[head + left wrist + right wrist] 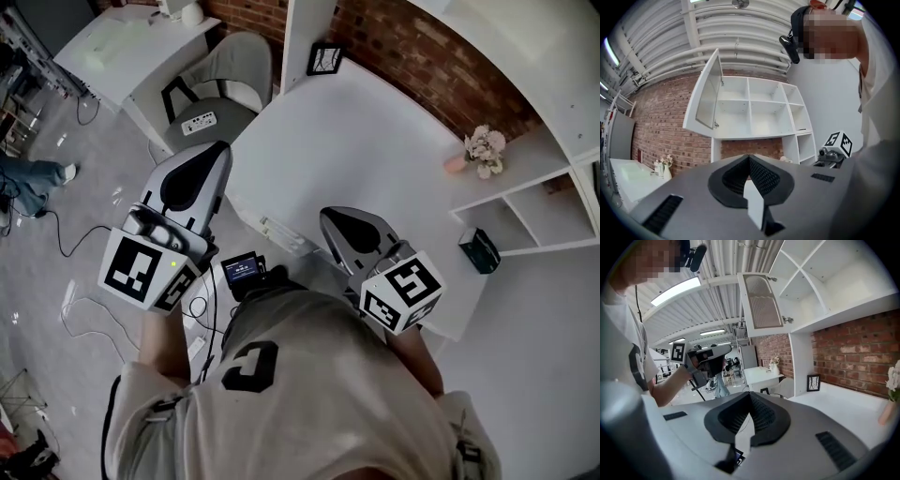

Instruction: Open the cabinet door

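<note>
Closest under the head camera is the person's pale T-shirt (309,375) with a dark letter printed on it, and both forearms reach forward from it toward the near edge of a white desk (366,141). On the left gripper (222,150) the jaws are pressed together with nothing between them, and it is held off the desk's left corner. On the right gripper (328,216) the jaws are likewise together and empty, just over the desk's near edge. The cabinet door (705,91), white-framed with a ribbed translucent panel, stands swung wide open at the left end of the white wall shelf unit (757,110). It is hinged on the edge next to the shelves and sits high above the desk, well apart from both grippers. Against the brick wall (412,56) on the desk stand a small black picture frame (324,58) and a pink vase of pale flowers (485,150). A dark box (479,249) sits on a low shelf at the right, and a grey chair (220,89) stands beyond the desk's left end.
</note>
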